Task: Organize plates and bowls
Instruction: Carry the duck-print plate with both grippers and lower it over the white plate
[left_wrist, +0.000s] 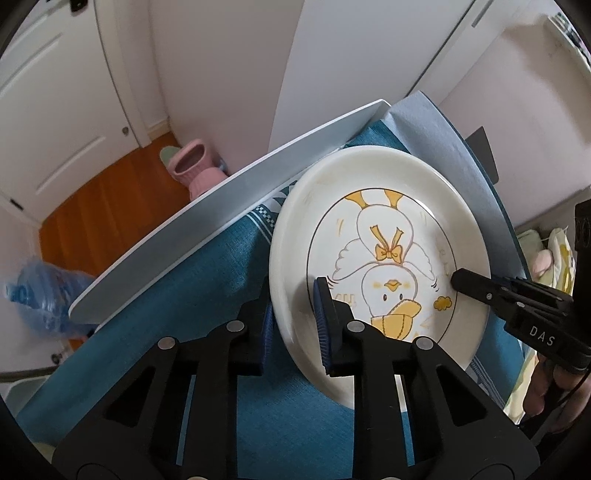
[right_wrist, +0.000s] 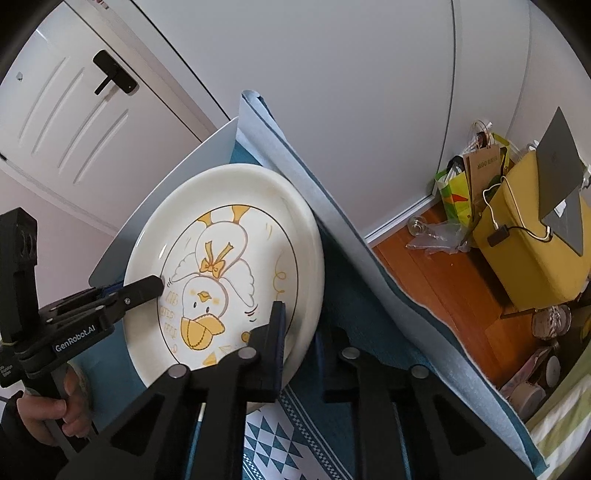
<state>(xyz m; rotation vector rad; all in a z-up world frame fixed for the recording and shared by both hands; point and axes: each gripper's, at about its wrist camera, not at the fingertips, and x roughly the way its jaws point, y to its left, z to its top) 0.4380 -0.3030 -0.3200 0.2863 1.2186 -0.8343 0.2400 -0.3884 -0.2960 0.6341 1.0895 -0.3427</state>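
Two grippers clamp one plate from opposite rims. Left gripper is closed on the near-left rim, one finger above, one beneath; right gripper likewise closed on the right rim. Plate lies on the teal cloth.

A glossy ceramic plate lies on woven teal cloth above a polished wooden floor.

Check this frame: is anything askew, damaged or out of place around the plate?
Nothing damaged. The duck plate looks intact, gripped at opposite rims by left gripper and right gripper; the tablecloth beneath is rumpled.
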